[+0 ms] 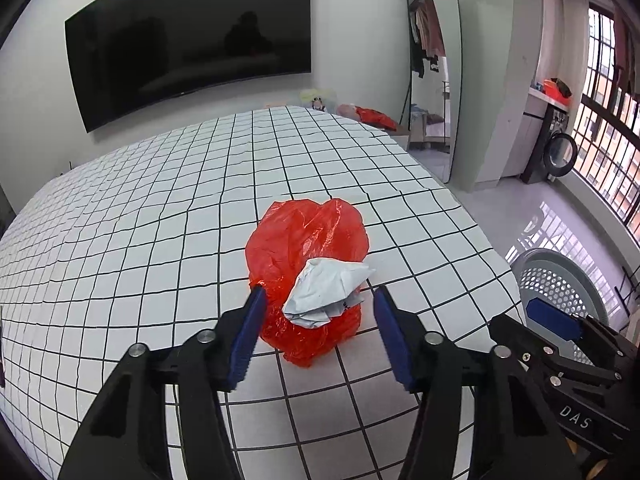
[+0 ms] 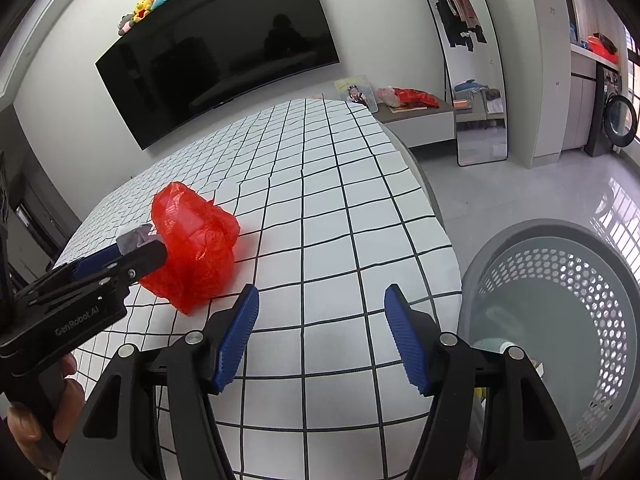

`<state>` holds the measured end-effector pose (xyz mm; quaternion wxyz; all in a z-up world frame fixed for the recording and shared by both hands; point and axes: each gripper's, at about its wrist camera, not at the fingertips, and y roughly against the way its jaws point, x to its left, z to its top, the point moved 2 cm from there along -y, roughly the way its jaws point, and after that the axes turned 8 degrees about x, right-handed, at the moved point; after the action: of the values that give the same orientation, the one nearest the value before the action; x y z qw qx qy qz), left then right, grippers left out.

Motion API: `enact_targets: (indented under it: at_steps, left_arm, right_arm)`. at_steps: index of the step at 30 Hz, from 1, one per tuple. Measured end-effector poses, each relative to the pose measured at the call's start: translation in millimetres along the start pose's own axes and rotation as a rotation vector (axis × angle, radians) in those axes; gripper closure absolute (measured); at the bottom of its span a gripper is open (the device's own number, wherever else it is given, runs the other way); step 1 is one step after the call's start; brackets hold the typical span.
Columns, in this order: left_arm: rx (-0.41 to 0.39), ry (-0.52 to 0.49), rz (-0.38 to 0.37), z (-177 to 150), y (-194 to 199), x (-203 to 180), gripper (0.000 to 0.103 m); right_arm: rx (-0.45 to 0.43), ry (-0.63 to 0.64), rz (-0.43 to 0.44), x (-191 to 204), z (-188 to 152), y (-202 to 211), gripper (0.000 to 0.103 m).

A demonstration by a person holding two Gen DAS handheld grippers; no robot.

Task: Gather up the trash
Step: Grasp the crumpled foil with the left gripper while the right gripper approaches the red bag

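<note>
Trash on the checked table (image 1: pixel 140 240): my left gripper (image 1: pixel 318 300) spreads wide around a red bag (image 1: pixel 296 240) and the crumpled paper (image 1: pixel 326 294) on it, gripping nothing yet. My right gripper (image 2: pixel 322 300) waits open and empty near the basket (image 2: pixel 592 300), likely the drop point.

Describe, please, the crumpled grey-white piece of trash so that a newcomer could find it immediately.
Start at the grid-patterned table; near its front edge lies a red plastic bag. The crumpled grey-white wrapper rests on the bag's near side, between the open left hand-held gripper fingers. It is the only pale item on the red plastic.
</note>
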<state>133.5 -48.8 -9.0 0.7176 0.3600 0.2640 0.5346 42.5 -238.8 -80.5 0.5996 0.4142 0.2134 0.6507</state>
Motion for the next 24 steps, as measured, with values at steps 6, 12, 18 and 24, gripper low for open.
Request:
enact_targets:
  at_steps: [6, 12, 18, 24]
  left_arm:
    - [-0.010, 0.004, -0.027, -2, 5, 1, 0.076]
    - [-0.039, 0.031, -0.037, -6, 23, 13, 0.076]
    - [-0.081, 0.059, -0.014, -13, 44, 36, 0.076]
    - [-0.093, 0.097, 0.033, -20, 50, 64, 0.076]
  right_arm:
    - [0.002, 0.008, 0.000, 5, -1, 1, 0.040]
    - [0.003, 0.035, 0.001, 19, -1, 2, 0.040]
    - [0.000, 0.088, 0.009, 44, 2, 1, 0.040]
    - [0.002, 0.156, 0.022, 80, 12, -4, 0.040]
